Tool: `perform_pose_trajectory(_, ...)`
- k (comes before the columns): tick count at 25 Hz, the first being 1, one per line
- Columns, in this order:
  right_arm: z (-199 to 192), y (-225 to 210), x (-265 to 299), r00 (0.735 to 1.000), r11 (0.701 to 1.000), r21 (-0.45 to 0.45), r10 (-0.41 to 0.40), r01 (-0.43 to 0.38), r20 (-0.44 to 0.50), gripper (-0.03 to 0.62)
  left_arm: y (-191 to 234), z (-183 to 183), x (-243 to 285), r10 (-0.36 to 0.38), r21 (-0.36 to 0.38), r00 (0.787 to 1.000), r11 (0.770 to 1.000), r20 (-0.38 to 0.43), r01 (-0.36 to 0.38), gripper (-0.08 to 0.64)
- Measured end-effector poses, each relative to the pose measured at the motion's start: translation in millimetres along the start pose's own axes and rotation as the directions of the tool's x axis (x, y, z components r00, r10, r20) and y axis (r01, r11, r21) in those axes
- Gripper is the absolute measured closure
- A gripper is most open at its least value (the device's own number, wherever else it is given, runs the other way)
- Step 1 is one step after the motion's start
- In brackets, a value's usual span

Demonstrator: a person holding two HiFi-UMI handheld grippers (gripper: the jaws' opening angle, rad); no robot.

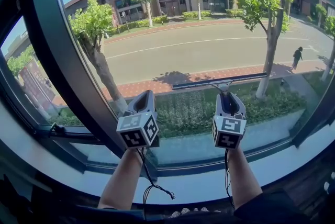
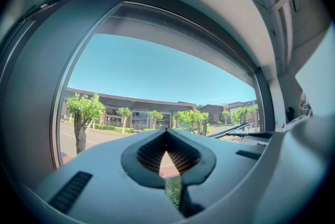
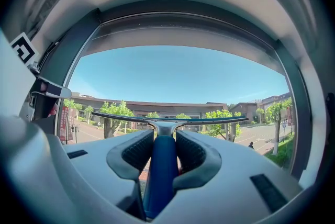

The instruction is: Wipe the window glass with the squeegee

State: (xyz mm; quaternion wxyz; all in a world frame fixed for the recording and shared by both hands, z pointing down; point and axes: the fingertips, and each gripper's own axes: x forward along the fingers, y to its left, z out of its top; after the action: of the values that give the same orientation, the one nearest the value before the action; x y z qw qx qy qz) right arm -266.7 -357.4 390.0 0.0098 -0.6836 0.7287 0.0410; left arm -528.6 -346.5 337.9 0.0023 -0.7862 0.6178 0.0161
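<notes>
The window glass (image 1: 199,45) fills the head view. A squeegee with a blue handle (image 3: 161,176) and a long thin blade (image 1: 226,80) is held level against the lower part of the pane. My right gripper (image 1: 228,104) is shut on the handle, and in the right gripper view the blade (image 3: 167,121) spans just beyond the right gripper (image 3: 163,136). My left gripper (image 1: 142,108) hovers to the left of it, close to the glass near the dark frame post. In the left gripper view the left gripper (image 2: 166,136) is shut with nothing in it, and the squeegee (image 2: 238,131) shows at the right.
A thick dark frame post (image 1: 63,71) slants down just left of my left gripper. A pale window sill (image 1: 209,186) runs below both arms. A small latch (image 1: 55,129) sits on the left pane's frame. Cables hang from both grippers. Outside are trees, a road and a walker.
</notes>
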Motion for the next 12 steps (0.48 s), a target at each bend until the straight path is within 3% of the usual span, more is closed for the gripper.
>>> perform_pose_trajectory(12, 21, 1, -5, 0.999, 0.999, 0.029, 0.029, -0.028, -0.021, 0.462, 6, 9, -6, 0.029, -0.001, 0.999, 1.0, 0.023, -0.029, 0.558)
